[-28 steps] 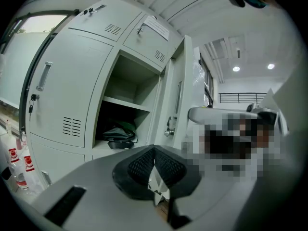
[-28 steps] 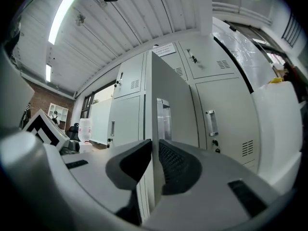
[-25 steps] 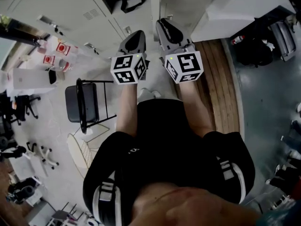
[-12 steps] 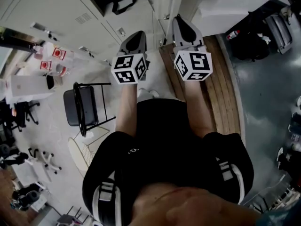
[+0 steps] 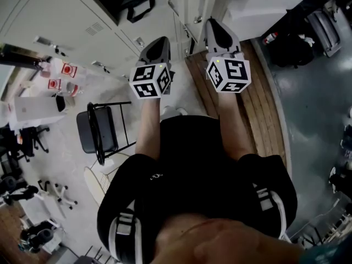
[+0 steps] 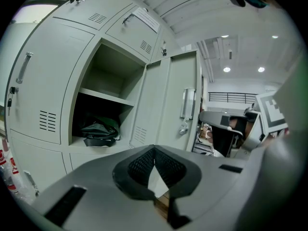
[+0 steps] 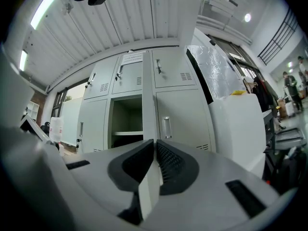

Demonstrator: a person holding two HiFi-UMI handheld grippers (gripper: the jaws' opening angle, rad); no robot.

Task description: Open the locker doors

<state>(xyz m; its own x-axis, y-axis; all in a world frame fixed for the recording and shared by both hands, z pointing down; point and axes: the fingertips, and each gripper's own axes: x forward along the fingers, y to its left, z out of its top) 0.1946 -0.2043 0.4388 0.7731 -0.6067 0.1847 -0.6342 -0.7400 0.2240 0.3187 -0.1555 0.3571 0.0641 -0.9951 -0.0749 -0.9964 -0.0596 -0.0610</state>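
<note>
One locker door [image 6: 156, 105] open | pale grey, vented | bag [image 6: 98, 130] inside

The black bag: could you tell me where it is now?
In the left gripper view the black bag lies inside the open locker, under its shelf, left of the open door.

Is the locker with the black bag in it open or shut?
Open. The locker door stands swung outward, and the left gripper view looks into the compartment at its shelf and the black bag.

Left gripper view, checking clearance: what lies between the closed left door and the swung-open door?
An open compartment with a shelf and black bag; the left gripper view shows it.
</note>
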